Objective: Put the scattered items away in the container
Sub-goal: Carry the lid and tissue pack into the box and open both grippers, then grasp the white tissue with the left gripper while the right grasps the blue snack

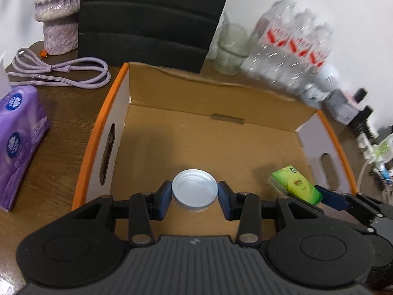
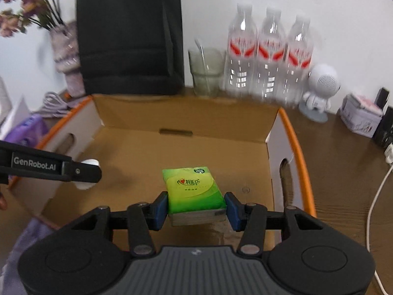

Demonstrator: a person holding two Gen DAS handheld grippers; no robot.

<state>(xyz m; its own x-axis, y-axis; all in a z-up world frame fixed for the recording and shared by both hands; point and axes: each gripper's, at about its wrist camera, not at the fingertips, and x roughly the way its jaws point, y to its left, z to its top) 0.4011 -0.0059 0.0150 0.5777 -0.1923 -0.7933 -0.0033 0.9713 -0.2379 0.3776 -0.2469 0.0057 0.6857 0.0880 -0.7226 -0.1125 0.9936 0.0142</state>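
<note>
My left gripper is shut on a small white round lid-like cap, its blue pads pressing both sides, held over the near part of the open cardboard box. My right gripper is shut on a green tissue pack, also held above the box floor. The green pack and the right gripper's blue fingertip show at the right in the left wrist view. In the right wrist view the left gripper's arm and the white cap come in from the left.
The box has orange rims and handle cut-outs. Around it on the wooden table: a purple tissue pack, a lilac cable, a vase, a black bag, a glass, three water bottles, a white robot figure.
</note>
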